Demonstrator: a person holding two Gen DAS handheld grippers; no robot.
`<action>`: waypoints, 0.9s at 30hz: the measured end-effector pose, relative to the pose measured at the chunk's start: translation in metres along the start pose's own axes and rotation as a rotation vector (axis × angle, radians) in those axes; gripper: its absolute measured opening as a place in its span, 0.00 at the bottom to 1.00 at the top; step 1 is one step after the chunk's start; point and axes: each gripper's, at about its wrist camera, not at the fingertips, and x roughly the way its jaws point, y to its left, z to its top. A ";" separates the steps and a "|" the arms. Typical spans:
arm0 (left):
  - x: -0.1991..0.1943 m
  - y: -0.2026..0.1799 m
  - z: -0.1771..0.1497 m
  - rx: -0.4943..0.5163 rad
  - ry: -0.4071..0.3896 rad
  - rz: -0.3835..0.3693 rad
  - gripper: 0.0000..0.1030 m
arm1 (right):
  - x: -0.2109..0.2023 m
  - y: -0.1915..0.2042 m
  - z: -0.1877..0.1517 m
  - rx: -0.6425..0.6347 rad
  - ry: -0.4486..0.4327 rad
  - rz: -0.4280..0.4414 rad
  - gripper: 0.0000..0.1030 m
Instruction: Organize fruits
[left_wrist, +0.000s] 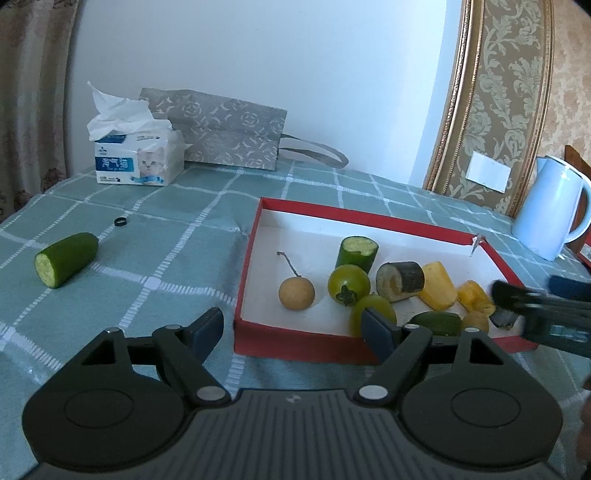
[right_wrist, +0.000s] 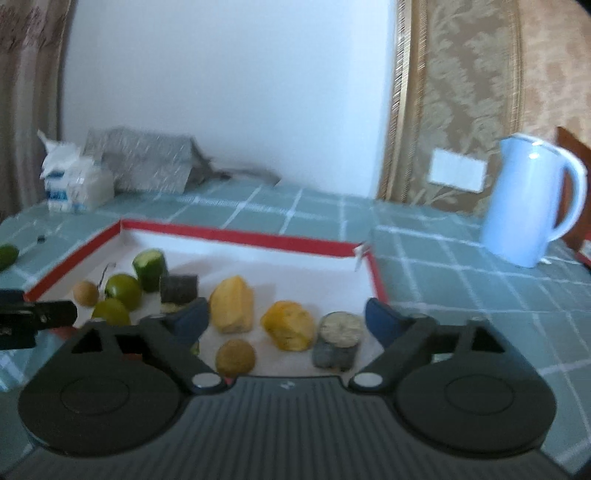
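The red box (left_wrist: 369, 216) sits on the checked tabletop (left_wrist: 177, 206) and already holds most of the produce; one green cucumber piece (left_wrist: 66, 258) lies out on the cloth, well apart from the box to its left, near a small black ring (left_wrist: 119, 221). The left tongs (left_wrist: 293, 328) stand spread and empty, hanging just in front of the box's near wall, with one fingertip overlapping a green tomato (left_wrist: 371, 310) in the picture. The right tongs (right_wrist: 286, 321) are spread too, nothing pinched, low over the near right corner of the box — between the fingers lie a dark-skinned slice (right_wrist: 338, 347), a yellow chunk (right_wrist: 290, 330) and a small brown round fruit (right_wrist: 235, 356). The main risk, as I judge it, is crowding: the pieces at that corner lie close together, so a careless withdrawal could drag a fingertip through them and tip the slice or roll the round fruit. The box's torn far corner (left_wrist: 476, 243) suggests soft walls that a knock might push sideways. The stray cucumber is cut, smooth-skinned and rounded — it may well roll or squirt from a pinch off its middle, possibly toward the tabletop's edge. The right-wrist view is blurred, so contact there cannot be judged.
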 end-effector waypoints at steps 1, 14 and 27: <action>-0.001 -0.001 0.000 0.000 -0.001 0.004 0.79 | -0.006 -0.001 0.000 0.002 -0.014 -0.004 0.91; -0.040 -0.036 -0.021 0.045 0.010 -0.015 0.79 | -0.056 -0.008 -0.029 0.114 0.032 -0.015 1.00; -0.054 -0.053 -0.027 0.069 0.008 0.000 0.80 | -0.059 -0.019 -0.045 0.174 0.085 -0.094 1.00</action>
